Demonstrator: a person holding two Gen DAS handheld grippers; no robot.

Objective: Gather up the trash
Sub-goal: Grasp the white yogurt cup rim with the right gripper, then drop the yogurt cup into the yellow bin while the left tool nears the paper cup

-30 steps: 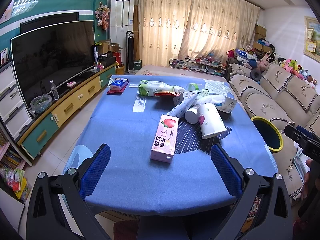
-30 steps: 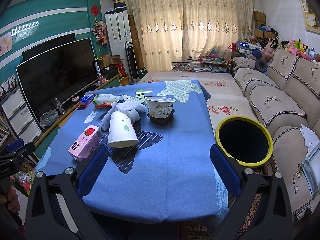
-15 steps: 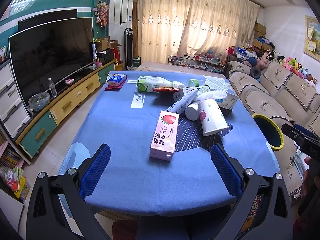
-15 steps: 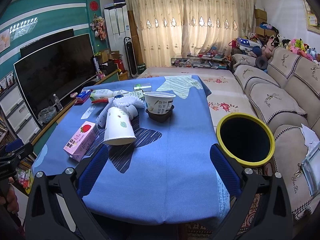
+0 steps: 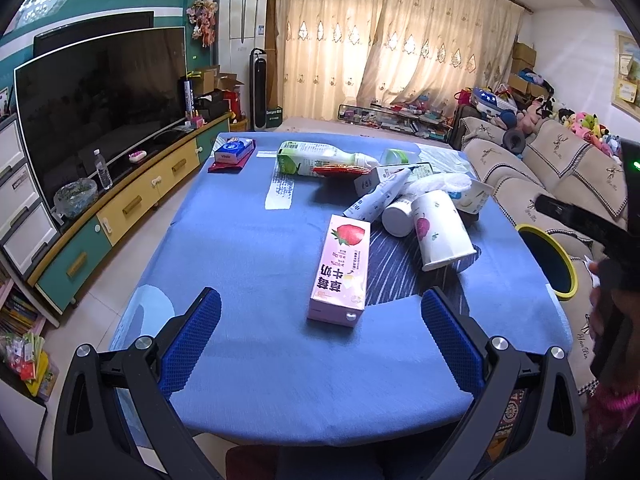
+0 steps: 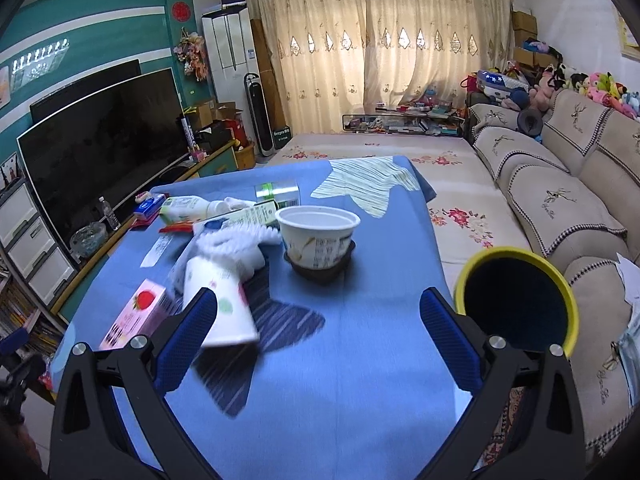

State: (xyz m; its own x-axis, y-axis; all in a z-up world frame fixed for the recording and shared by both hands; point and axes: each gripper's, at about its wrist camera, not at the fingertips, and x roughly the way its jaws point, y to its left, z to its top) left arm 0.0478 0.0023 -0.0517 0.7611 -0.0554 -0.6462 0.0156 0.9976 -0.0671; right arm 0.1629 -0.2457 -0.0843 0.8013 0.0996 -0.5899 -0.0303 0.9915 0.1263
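Observation:
Trash lies on a blue-clothed table (image 5: 248,264): a pink strawberry milk carton (image 5: 340,270), a tipped white paper cup (image 5: 442,230), a green-white bottle (image 5: 316,158) and a white noodle bowl (image 6: 318,234) on a dark lid. A yellow-rimmed bin (image 6: 516,306) stands off the table's right edge. My left gripper (image 5: 320,338) is open, just short of the carton. My right gripper (image 6: 318,338) is open and empty over bare cloth, its left finger in front of the paper cup (image 6: 218,308). The pink carton (image 6: 136,314) lies at its left.
A TV on a yellow-green cabinet (image 5: 120,204) runs along the left wall. A beige sofa (image 6: 560,208) lines the right side behind the bin. A blue tissue box (image 5: 234,150) sits at the table's far left corner. A hand holds the other gripper (image 5: 580,224) at the right edge.
Both grippers have moved forward over the table; the carton, cup and bowl look closer. The right view has swung slightly left. Nothing was picked up.

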